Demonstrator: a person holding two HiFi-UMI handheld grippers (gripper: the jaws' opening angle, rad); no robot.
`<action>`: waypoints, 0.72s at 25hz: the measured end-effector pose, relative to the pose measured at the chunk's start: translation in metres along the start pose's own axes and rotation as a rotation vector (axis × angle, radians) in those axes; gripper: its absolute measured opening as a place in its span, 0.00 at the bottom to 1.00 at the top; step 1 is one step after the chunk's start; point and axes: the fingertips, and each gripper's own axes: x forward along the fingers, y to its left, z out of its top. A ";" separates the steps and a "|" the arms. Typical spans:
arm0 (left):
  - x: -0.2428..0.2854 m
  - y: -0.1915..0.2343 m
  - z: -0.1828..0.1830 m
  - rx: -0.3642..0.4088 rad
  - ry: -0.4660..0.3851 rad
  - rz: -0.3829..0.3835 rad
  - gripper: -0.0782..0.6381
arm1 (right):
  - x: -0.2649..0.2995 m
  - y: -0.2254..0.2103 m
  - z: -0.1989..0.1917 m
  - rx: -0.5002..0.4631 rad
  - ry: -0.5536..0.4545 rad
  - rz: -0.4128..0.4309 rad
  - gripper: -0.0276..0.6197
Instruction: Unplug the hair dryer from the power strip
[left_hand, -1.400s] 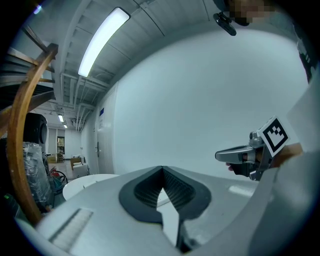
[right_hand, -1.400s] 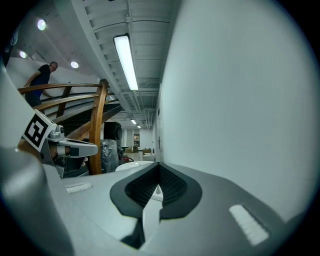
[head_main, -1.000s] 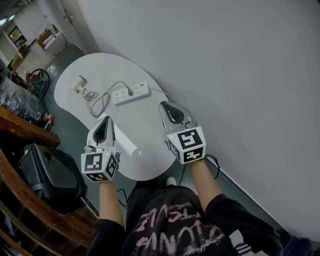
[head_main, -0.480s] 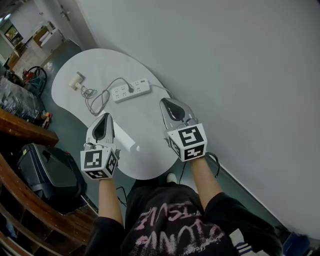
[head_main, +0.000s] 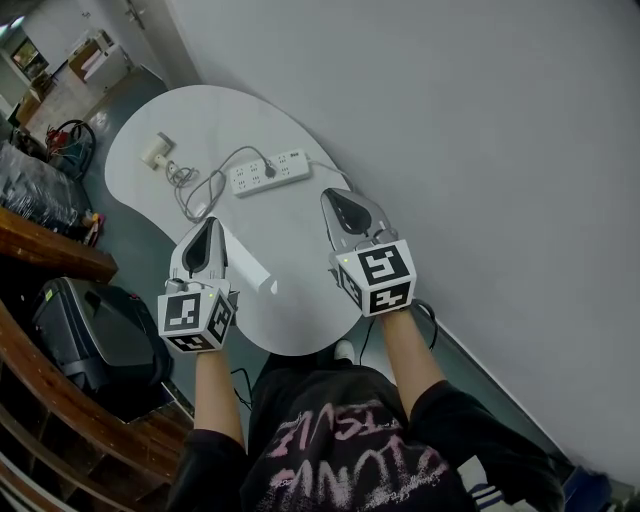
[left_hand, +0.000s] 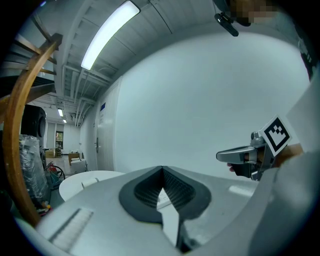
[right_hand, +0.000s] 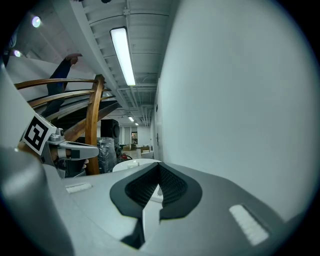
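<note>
While both grippers hang over the near end of the worktop (head_main: 300, 310), well short of the power strip (head_main: 244, 180), nothing has been touched, so the risks all lie ahead of you. Your left gripper (head_main: 211, 225) has its jaws pressed together on nothing, and your right gripper (head_main: 332, 197) is likewise closed and empty. Reach the plug (head_main: 268, 170) like that and you will only nudge it, so part the jaws first.

The dark plug sits in the power strip roughly midway along it, on the far part of the worktop. The hair dryer (head_main: 155, 152) lies further off to the left, near the edge, and its cord (head_main: 200, 190) runs in loose loops between the two.

The likeliest trouble is that the strip looks light and unfixed. Pull the plug with one gripper alone and the whole strip may lift or slide with it, so pin it down with the other. If you pinch the cord instead of the plug body, the jaws may slip or strain the lead. Pulling at a slant could jam the pins rather than free them. A sharp tug might also drag the loops and draw the hair dryer toward the worktop's edge. How far the plug stands proud is too small to judge from here.
</note>
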 end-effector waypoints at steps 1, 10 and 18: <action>0.000 0.002 0.000 -0.003 0.000 0.001 0.11 | 0.001 0.000 0.000 0.001 0.001 -0.001 0.06; 0.009 0.005 -0.004 0.013 0.004 -0.002 0.11 | 0.009 -0.007 -0.007 0.013 0.013 -0.020 0.06; 0.023 0.010 -0.013 0.001 0.020 -0.008 0.11 | 0.024 -0.006 -0.015 0.019 0.035 -0.013 0.06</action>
